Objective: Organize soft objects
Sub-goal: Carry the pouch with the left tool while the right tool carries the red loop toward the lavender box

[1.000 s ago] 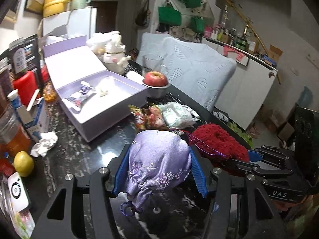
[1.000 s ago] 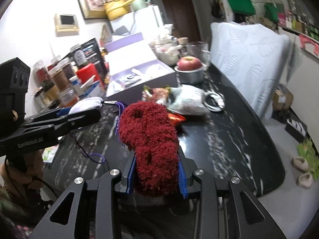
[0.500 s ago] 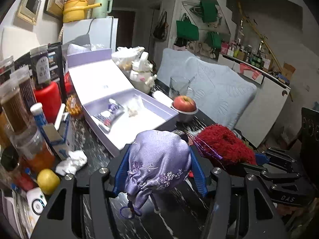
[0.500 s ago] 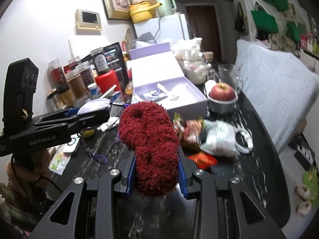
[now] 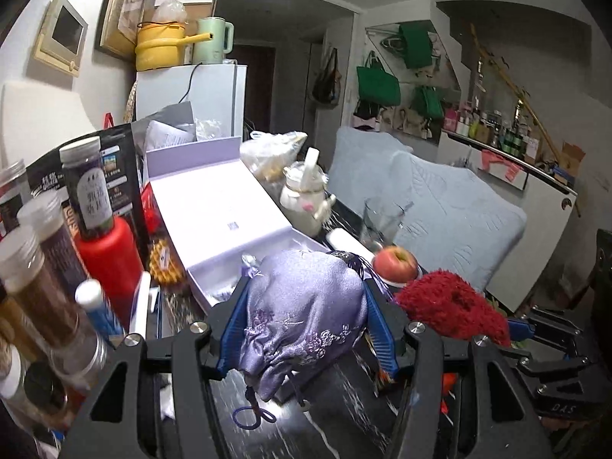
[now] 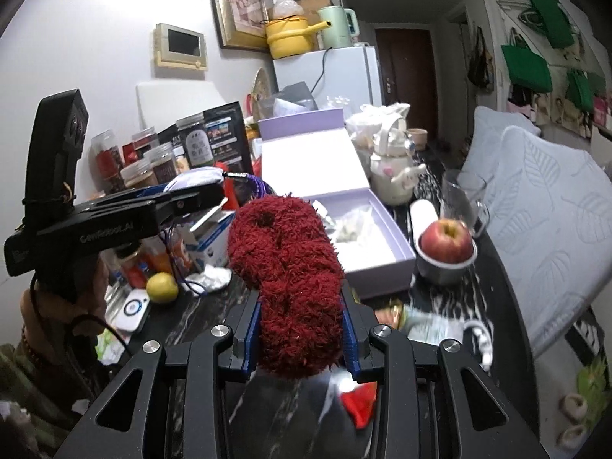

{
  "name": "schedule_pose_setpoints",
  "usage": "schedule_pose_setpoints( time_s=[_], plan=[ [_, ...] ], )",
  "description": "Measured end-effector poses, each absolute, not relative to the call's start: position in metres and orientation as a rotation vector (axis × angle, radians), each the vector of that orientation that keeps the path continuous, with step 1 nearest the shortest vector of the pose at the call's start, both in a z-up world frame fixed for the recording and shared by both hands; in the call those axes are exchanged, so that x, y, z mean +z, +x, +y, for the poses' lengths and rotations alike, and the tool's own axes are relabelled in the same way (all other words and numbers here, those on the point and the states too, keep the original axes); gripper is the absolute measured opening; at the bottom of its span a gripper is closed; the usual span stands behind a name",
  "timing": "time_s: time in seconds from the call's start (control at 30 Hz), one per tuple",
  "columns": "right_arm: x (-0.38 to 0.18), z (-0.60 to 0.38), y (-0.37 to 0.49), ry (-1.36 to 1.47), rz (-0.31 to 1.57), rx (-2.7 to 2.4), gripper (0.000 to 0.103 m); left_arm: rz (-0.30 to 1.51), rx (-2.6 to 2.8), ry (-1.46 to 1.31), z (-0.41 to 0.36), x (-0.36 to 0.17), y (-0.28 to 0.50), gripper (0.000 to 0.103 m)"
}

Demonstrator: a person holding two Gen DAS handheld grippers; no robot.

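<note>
My left gripper [image 5: 304, 329] is shut on a lilac embroidered drawstring pouch [image 5: 302, 313], held above the dark marble table [image 5: 344, 401]; its cord loop dangles below. The right gripper [image 6: 300, 329] is shut on a fuzzy dark-red knitted piece [image 6: 287, 275]. That red piece [image 5: 451, 306] shows just right of the pouch in the left wrist view. An open lilac box [image 6: 367, 241] with small packets inside lies ahead of both grippers, its lid [image 5: 214, 206] leaning back. In the right wrist view the left gripper [image 6: 191, 199] appears side-on at the left, held by a hand.
Jars and a red bottle [image 5: 107, 256] crowd the table's left edge. An apple in a metal bowl [image 6: 445, 248], a glass mug [image 6: 463, 199] and a white teapot [image 5: 306, 199] stand right of the box. Snack packets [image 6: 420, 317], a lemon [image 6: 162, 287] and a cushioned chair [image 5: 440, 214] are nearby.
Both grippers have risen and moved forward towards the lilac box, each keeping its grip. The box and jars now look closer, and the view tilts up to show more of the room.
</note>
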State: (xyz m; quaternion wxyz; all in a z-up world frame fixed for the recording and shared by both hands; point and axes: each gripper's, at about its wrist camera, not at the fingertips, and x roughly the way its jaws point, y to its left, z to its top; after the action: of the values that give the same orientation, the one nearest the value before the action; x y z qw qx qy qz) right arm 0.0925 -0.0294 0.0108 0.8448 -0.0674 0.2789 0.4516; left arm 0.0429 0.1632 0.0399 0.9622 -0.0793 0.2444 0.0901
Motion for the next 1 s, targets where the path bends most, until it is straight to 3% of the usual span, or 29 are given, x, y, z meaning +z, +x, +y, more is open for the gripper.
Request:
schedule_pose_setpoints(
  time_s=[0.5,1.0],
  plan=[
    [0.028,0.01,0.167,-0.162,0.549,0.926,0.034,0.484,0.258,-0.138,0.207,0.047,0.122,0.056],
    [0.03,0.038,0.226,-0.197,0.535,0.873,0.034,0.586,0.399,-0.164,0.248,-0.001,0.189,0.056]
  ],
)
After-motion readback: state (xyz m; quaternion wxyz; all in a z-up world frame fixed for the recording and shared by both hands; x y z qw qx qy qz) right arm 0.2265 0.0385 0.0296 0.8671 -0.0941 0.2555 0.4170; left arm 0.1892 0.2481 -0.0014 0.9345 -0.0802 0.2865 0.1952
